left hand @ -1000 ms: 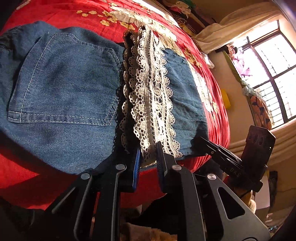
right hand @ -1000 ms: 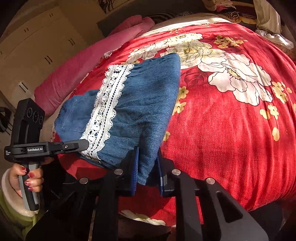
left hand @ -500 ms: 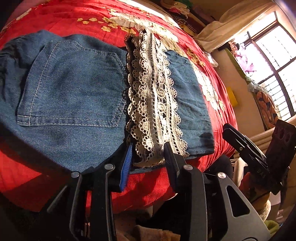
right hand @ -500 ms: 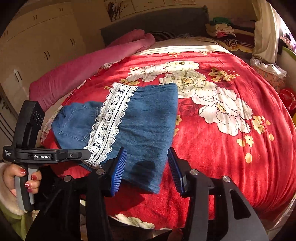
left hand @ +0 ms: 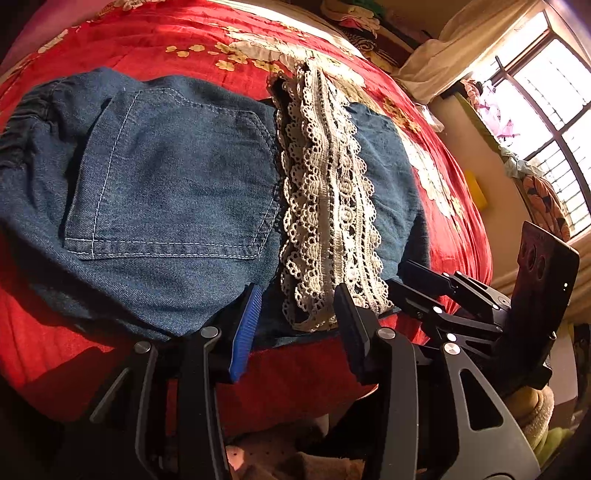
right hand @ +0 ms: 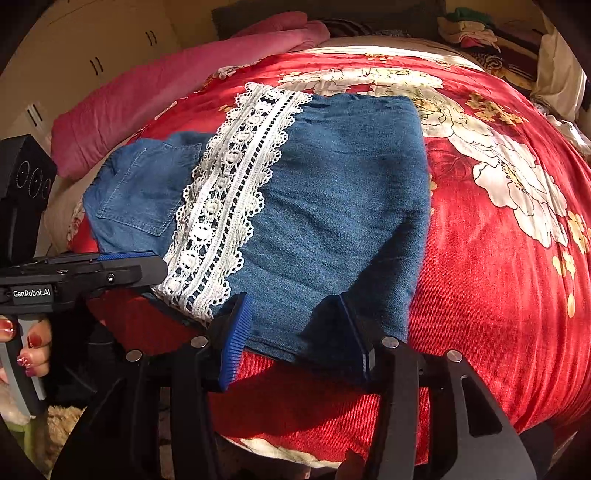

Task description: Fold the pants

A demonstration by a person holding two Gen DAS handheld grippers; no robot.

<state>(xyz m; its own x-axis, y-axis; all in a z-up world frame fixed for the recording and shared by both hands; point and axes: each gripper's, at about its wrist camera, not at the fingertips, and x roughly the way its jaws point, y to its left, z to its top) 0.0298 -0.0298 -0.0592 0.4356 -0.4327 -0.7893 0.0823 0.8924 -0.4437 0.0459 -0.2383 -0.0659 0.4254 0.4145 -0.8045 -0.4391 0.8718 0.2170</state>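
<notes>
The denim pants (left hand: 166, 192) lie folded on the red floral bedspread (left hand: 207, 44), back pocket up, with a white lace hem band (left hand: 328, 206) across them. My left gripper (left hand: 295, 317) is open, its jaws either side of the lace's near end. In the right wrist view the pants (right hand: 332, 206) and lace (right hand: 229, 210) lie flat near the bed's front edge. My right gripper (right hand: 295, 332) is open with its jaws straddling the near denim edge, holding nothing. The left gripper shows there at the left (right hand: 129, 266); the right gripper shows in the left wrist view (left hand: 436, 288).
A pink quilt (right hand: 166, 85) lies along the far left of the bed. Piled clothes (right hand: 472, 29) sit at the head. A window (left hand: 546, 99) and a yellow object (left hand: 476, 192) are on the right. The bed's front edge drops off just below both grippers.
Both grippers let go of the pants and opened. The fabric now lies flat on the bed, and both grippers have edged back toward the folded edge.
</notes>
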